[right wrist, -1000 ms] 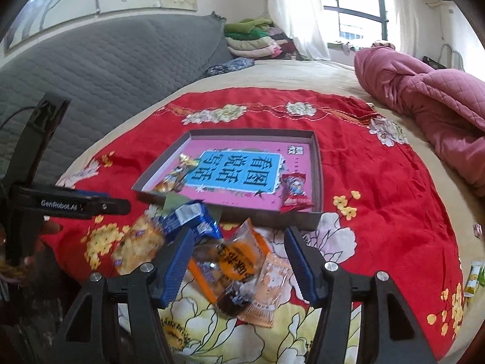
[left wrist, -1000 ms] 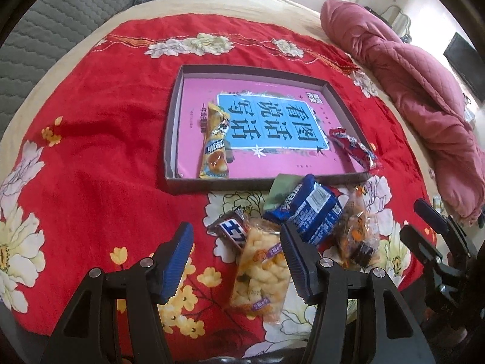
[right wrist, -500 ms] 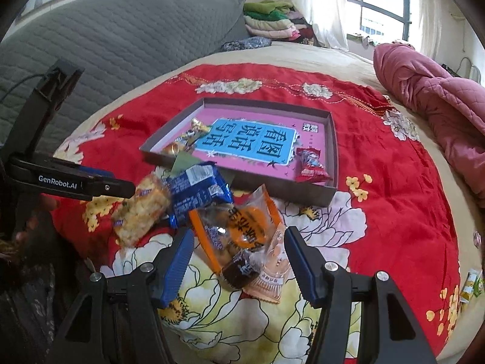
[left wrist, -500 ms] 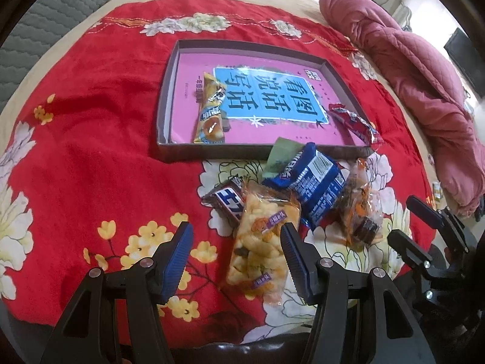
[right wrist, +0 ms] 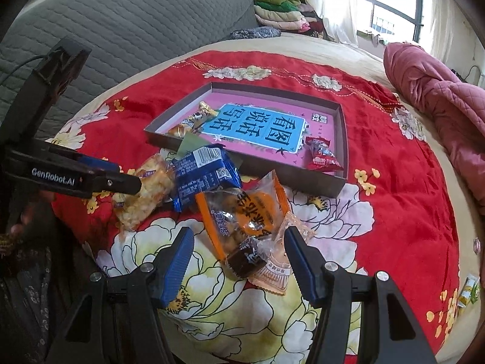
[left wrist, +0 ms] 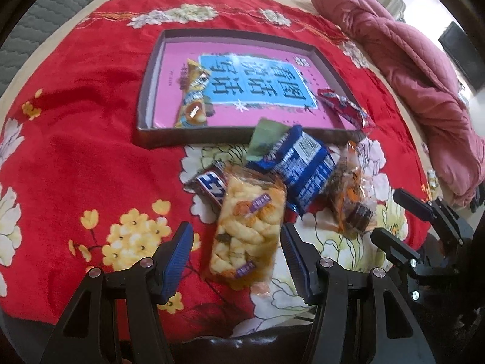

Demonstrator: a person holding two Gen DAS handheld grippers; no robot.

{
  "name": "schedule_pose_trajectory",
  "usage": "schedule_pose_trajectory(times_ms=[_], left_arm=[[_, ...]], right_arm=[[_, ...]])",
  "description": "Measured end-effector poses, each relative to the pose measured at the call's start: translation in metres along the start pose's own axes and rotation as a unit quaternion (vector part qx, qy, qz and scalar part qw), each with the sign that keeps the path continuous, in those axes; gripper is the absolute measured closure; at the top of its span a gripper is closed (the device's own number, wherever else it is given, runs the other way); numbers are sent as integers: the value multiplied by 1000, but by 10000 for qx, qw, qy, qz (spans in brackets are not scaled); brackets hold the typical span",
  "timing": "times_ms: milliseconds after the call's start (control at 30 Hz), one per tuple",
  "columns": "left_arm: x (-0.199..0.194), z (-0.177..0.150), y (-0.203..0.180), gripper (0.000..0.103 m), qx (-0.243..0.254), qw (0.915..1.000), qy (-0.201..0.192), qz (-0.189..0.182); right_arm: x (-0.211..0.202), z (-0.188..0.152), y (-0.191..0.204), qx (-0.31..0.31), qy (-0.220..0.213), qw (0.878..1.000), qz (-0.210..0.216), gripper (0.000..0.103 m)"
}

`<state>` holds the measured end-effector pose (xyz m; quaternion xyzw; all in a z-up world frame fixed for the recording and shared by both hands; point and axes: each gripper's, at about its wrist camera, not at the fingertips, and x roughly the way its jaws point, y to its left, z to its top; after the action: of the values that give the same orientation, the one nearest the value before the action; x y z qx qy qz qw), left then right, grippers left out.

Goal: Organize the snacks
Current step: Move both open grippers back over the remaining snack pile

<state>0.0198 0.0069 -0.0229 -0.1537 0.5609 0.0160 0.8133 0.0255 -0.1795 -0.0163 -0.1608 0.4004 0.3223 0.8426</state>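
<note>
A shallow grey tray (left wrist: 142, 133) (right wrist: 341, 182) with a pink and blue printed bottom lies on the red flowered cloth. It holds a yellow snack bar (left wrist: 192, 103) (right wrist: 194, 118) and a red packet (left wrist: 344, 107) (right wrist: 321, 154). In front of it lie a clear bag of yellow puffs (left wrist: 248, 227) (right wrist: 142, 194), a blue packet (left wrist: 303, 163) (right wrist: 206, 176), a dark bar (left wrist: 209, 185), a green packet (left wrist: 263, 136) and an orange clear bag (left wrist: 351, 200) (right wrist: 242, 212). My left gripper (left wrist: 236, 251) stands open over the puffs bag. My right gripper (right wrist: 239, 257) is open around the orange bag's near end, not pressing it.
A pink quilt (left wrist: 409, 69) (right wrist: 439, 97) lies bunched at the right. A grey padded headboard (right wrist: 136, 30) rises behind the bed, with folded clothes (right wrist: 279, 9) by the window. Small packets (right wrist: 469, 291) lie near the bed's right edge.
Both grippers have sunk toward the pile and tipped down, so the snacks look larger and nearer. The puffs bag now sits between the left fingers. Both jaws kept the same width.
</note>
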Motion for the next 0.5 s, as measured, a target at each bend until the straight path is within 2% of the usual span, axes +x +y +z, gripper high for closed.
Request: schedule_pose_trajectory(times_ms=[233,500], left_arm=[[11,-5,-1,42,-14,9998,190,-59],[17,-8,4,42,-159,9992,286,-219]], right_arm=[[9,-2,4,-158,263,9995,36,42],[19,-6,13,-590,490,9967,-284,42]])
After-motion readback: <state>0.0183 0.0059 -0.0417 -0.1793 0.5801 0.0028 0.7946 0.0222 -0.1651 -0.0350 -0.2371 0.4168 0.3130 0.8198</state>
